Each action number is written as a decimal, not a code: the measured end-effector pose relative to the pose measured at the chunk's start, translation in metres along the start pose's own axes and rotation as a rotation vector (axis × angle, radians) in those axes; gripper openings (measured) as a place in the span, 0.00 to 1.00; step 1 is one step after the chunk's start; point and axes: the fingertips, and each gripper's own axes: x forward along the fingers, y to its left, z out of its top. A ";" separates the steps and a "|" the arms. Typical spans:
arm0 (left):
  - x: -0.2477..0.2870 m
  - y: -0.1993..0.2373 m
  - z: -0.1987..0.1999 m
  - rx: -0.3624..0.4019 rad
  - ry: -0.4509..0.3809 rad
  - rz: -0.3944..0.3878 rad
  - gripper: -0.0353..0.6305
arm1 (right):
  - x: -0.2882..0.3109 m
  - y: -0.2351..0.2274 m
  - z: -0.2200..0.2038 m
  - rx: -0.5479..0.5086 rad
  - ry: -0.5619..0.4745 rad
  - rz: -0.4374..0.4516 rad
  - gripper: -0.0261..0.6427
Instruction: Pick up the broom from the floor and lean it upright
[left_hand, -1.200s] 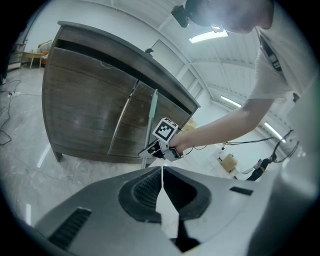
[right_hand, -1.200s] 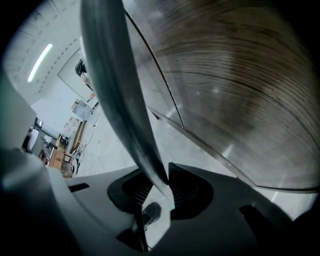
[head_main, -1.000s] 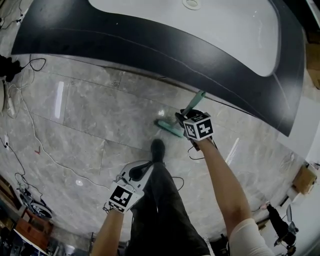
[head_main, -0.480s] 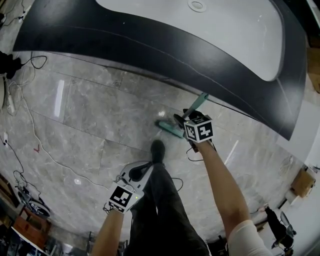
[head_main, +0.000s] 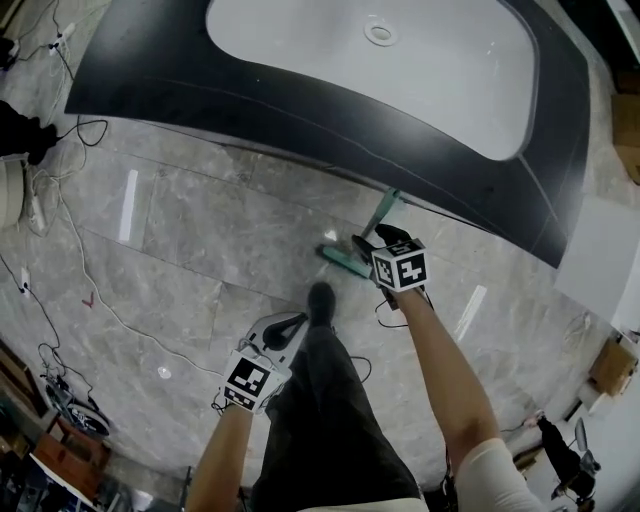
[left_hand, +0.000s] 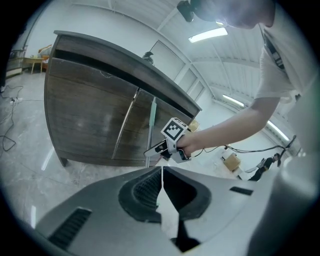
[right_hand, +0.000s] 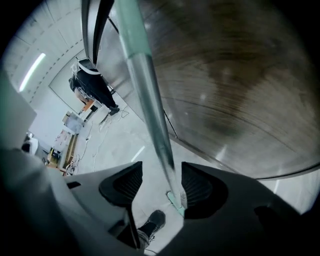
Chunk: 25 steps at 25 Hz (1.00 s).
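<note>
Person with 2 hand-held grippers standing at a dark counter (head_main: 300, 95) on a marble floor (head_main: 180, 240). The broom (head_main: 383, 212) stands close to upright: its teal head (head_main: 340, 262) rests on the floor just beside the person's shoe (head_main: 320, 298), and its long axis rises from there with the upper end tilted in against the counter front. The right gripper (head_main: 368, 242) is at the handle's lower part. In the right gripper view the handle (right_hand: 150, 110) passes lengthwise between the 2 jaws, which stand apart; it lies close to the right-hand pad (right_hand: 200, 182), with a clear gap to the other pad, so the grip looks loose, not clamped. The left gripper (head_main: 285, 325) hangs low beside the person's leg, well apart from the broom; in its own view the jaws meet in a thin slit with nothing between them, and the broom appears ahead of it as a pale vertical line on the wooden front. Judged from this layout, the leaning step is nearly complete. The governing relation is that the handle runs through the right jaws along its long axis, so a withdrawal would have to go sideways, away from the counter, without dragging the handle off its rest.
</note>
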 end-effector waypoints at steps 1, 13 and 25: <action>-0.001 0.000 0.004 0.000 0.011 0.001 0.07 | -0.007 0.002 0.003 0.003 -0.001 -0.003 0.40; -0.034 -0.024 0.090 0.119 0.065 0.001 0.07 | -0.114 0.053 0.049 -0.017 -0.051 0.009 0.32; -0.096 -0.105 0.204 0.244 0.085 -0.016 0.07 | -0.293 0.138 0.070 -0.161 -0.105 -0.006 0.16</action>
